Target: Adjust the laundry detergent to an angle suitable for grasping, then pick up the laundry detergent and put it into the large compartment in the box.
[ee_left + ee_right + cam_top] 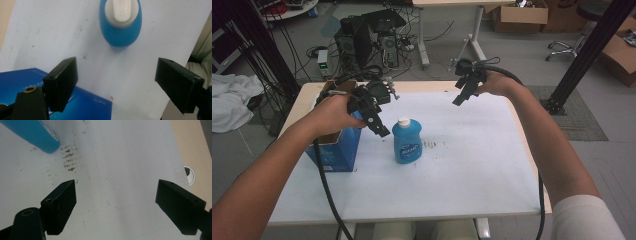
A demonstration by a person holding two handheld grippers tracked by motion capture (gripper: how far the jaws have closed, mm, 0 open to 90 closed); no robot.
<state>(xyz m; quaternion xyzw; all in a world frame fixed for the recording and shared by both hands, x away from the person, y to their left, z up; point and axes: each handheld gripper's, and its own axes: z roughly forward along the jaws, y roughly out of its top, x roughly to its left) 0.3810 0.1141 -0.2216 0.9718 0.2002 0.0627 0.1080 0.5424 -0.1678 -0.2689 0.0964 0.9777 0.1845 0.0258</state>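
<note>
With fingers spread wide, the left gripper (379, 127) hovers above the upright blue bottle (407, 141) just ahead of its fingertips, so a careless descent could clip the white cap (121, 11) and topple it, while the right gripper (460, 97), equally spread, hangs too far off to steady it.

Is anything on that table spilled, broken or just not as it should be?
Nothing is spilled or tipped: the blue bottle stands upright with its white cap on, beside the open blue box. The one blemish is a patch of small brown smudges on the white sheet, just right of the bottle. Both grippers are open and hold nothing.

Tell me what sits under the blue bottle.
The blue bottle stands upright on the white sheet covering the table. The patch beneath its base is hidden; brown smudges lie beside it.
</note>
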